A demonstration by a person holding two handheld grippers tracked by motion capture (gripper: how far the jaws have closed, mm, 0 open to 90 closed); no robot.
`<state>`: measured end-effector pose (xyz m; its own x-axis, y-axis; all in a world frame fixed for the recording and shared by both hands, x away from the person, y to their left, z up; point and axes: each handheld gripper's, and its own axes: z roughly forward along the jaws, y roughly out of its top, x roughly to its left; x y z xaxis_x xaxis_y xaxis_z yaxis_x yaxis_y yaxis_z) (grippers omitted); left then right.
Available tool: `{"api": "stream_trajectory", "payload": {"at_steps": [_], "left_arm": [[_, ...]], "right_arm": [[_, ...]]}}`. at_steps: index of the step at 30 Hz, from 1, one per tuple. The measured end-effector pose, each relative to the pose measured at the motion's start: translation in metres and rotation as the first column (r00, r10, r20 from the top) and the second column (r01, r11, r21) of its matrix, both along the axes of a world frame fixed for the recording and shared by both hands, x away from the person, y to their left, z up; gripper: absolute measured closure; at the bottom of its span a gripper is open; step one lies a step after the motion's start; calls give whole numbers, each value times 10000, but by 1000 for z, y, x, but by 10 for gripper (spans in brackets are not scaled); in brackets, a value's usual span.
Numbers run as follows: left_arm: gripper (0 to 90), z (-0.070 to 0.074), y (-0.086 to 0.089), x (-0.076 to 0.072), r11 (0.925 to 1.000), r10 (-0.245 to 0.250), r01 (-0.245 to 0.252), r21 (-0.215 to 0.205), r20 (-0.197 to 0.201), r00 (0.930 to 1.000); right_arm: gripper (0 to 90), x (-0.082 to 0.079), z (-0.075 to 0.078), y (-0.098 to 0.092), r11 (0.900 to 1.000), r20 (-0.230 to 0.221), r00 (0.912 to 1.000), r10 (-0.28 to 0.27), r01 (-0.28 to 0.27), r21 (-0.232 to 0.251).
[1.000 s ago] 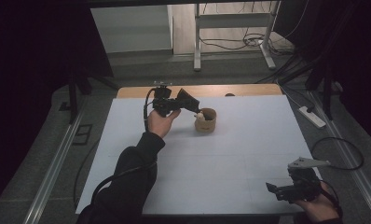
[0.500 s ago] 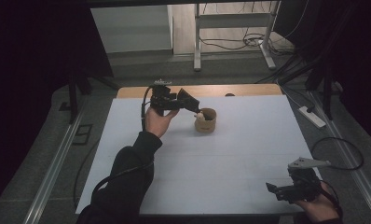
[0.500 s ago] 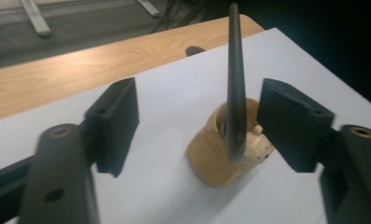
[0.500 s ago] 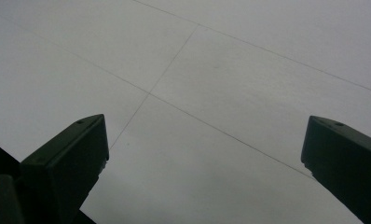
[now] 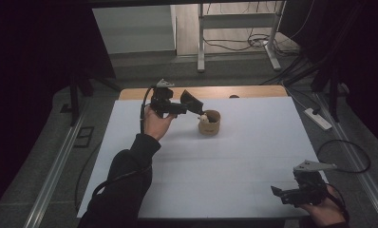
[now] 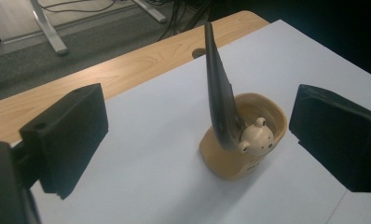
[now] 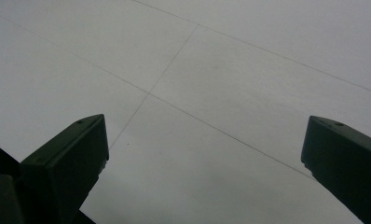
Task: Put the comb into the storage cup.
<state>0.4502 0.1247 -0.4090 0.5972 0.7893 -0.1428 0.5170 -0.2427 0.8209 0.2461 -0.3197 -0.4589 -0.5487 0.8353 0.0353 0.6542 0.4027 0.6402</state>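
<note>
A tan cup [image 5: 210,126] stands on the white table sheet [image 5: 234,161] towards the back. From the cup [image 6: 230,161] a dark grey tapering blade [image 6: 218,93] rises upright, with a small cream bear head [image 6: 257,137] at the rim beside it. My left gripper [image 5: 195,105], held level just left of the cup, is open. Its jaws [image 6: 197,107] have just been opening, and the blade stands between them with neither pad touching it. My right gripper [image 5: 283,194] rests at the front right corner, open [image 7: 204,135] over bare sheet.
The wooden table top [image 6: 127,65] shows beyond the sheet's far edge, with a round cable hole [image 6: 198,52] in it. On the floor lie a power strip [image 5: 316,118] at the right and cables behind the table, near a metal frame [image 5: 201,42].
The left gripper's jaws have spread apart beside the cup while the hand has hardly shifted. The right hand has kept still.
</note>
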Motion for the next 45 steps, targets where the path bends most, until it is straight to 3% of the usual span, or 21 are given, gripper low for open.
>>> {"api": "stream_trajectory", "payload": {"at_steps": [17, 45], "left_arm": [[0, 4, 11, -13, 9987, -56, 33, 500, 471, 9989], [0, 0, 42, -37, 9999, 78, -82, 89, 479, 9988]], "right_arm": [[1, -1, 0, 0, 10000, 48, 10000, 36, -36, 42], [0, -2, 1, 1, 10000, 124, 9999, 63, -62, -24]]}}
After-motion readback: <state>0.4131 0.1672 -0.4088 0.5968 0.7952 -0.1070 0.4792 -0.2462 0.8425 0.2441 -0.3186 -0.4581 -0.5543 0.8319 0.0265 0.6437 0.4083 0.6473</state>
